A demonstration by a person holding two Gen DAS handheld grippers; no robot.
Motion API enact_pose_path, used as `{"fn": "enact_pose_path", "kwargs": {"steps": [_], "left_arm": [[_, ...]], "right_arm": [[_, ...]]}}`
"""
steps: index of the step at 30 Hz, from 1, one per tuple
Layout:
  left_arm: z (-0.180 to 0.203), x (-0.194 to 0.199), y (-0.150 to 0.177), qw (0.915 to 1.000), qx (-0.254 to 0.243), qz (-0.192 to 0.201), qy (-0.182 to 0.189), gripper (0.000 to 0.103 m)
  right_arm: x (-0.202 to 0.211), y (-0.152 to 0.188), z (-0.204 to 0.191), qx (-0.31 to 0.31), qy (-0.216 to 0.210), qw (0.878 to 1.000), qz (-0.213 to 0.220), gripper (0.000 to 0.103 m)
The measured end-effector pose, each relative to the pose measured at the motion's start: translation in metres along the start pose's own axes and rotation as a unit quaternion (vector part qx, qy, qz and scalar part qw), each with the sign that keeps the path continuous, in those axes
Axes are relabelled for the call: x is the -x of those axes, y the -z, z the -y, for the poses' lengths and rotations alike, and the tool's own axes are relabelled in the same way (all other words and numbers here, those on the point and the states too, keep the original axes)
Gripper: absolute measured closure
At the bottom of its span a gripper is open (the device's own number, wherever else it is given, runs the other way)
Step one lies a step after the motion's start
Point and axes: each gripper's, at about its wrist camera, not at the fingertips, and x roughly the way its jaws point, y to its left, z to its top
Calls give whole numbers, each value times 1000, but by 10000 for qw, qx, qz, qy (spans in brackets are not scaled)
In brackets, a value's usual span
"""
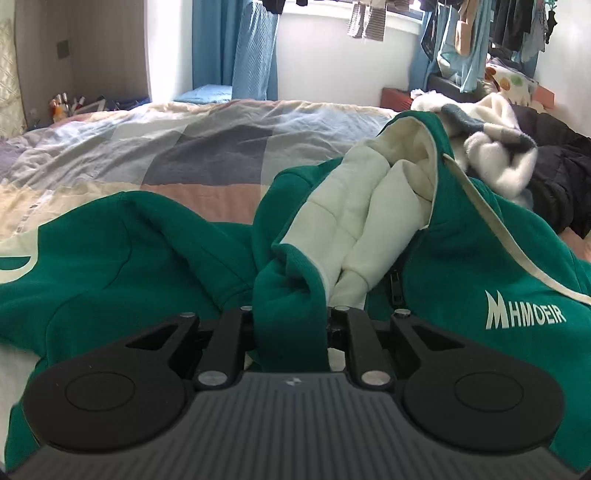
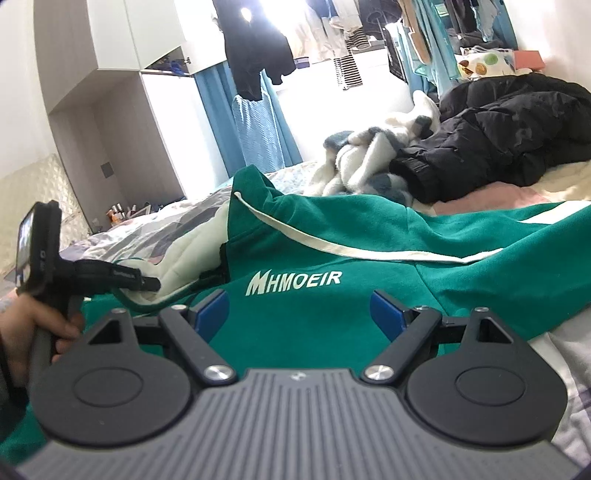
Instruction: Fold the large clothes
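A large green hoodie [image 1: 461, 258] with cream lining [image 1: 369, 206] and a white "MHMOEIR" logo [image 1: 524, 314] lies crumpled on the bed. My left gripper [image 1: 291, 312] is shut on a bunched fold of its green fabric near the zipper, lifting it a little. In the right wrist view the same hoodie [image 2: 369, 258] spreads across the bed. My right gripper [image 2: 300, 312] hovers open just in front of the logo [image 2: 293, 282], its blue pads [image 2: 212, 310] wide apart and holding nothing. At the left of that view, a hand [image 2: 48, 325] holds the left gripper [image 2: 147, 283] at the cream lining.
The bed has a patchwork quilt [image 1: 184, 147]. A fluffy white and grey garment [image 2: 369, 155] and a black puffer jacket [image 2: 498, 136] lie beyond the hoodie on the right. Clothes hang by the window [image 1: 365, 22]; blue curtains [image 1: 236, 48] and a wardrobe [image 2: 110, 110] stand behind.
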Motion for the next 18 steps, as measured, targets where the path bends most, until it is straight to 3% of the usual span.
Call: {"fn": "enact_pose_path", "kwargs": {"steps": [9, 13, 18], "left_arm": [[8, 37, -5, 9990, 404, -80, 197, 75], [24, 68, -1, 9997, 167, -93, 136, 55], [41, 103, 17, 9997, -97, 91, 220, 52]], "right_arm": [[6, 7, -10, 348, -51, 9994, 73, 18], [11, 6, -10, 349, -86, 9992, 167, 18], [15, 6, -10, 287, -110, 9994, 172, 18]]}}
